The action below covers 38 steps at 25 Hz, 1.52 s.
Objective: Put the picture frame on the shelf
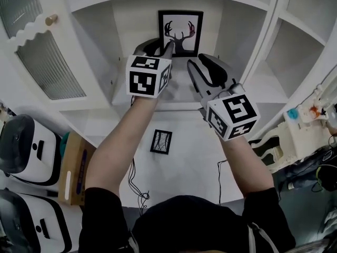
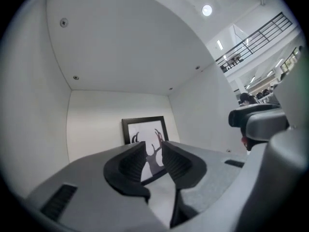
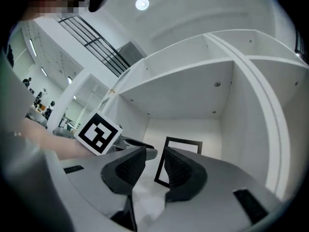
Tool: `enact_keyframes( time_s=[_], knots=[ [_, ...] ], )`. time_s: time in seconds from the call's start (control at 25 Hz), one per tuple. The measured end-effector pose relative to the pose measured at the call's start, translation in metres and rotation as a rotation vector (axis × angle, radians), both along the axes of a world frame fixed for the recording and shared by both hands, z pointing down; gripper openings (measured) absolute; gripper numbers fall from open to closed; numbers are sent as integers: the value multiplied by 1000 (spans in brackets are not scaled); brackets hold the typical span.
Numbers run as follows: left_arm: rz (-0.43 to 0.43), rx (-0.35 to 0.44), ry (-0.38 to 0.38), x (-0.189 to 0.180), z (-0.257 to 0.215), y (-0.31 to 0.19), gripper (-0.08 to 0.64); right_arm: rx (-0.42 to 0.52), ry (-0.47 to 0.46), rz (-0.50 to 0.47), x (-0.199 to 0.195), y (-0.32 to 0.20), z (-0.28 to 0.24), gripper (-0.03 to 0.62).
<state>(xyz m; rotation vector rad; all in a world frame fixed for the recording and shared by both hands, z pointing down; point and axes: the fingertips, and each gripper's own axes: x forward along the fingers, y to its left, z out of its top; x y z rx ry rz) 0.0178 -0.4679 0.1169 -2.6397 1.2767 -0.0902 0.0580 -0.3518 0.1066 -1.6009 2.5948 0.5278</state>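
Picture frame (image 1: 180, 33) on shelf (image 1: 179, 86), beyond left gripper (image 1: 157, 45)

We saw a cabinet door (image 1: 50, 62) with ribbed glass and a small brass knob (image 1: 51, 19) at the left. Lower in the head view, a cardboard box (image 1: 75, 165) stood just beside two white-and-black devices (image 1: 23, 152) that may have been headsets, though the view there was too cramped to be sure. Thin dark cables (image 1: 138, 191) trailed over the white surface (image 1: 195, 157), a white carved stand (image 1: 295, 138) at the right carried some small coloured bits (image 1: 303, 113), and in the left gripper view we made out a black railing (image 2: 256, 35) on an upper level and a round ceiling lamp (image 2: 206, 10).
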Motion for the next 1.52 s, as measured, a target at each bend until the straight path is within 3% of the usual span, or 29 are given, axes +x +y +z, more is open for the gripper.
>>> enact_keyframes(
  time_s=[0.28,0.68,0.96,1.16,1.36,1.52],
  knots=[
    [132,45,-3,1,0,85,104,14,-9,-15,24,55,20,114],
    [275,51,120,-10,40,206,86,-48,-57,-57,56,122,73,77],
    [273,-2,149,-23,76,244,74,-165,-138,-165,53,156,132,41],
    [241,-60,100,-23,116,258,69,-233,-257,-239,50,172,159,26],
    [251,-149,80,-19,159,273,61,-278,-246,-308,40,185,177,21],
    [253,-209,80,-22,181,278,43,-313,-230,-301,42,189,192,20]
  ],
)
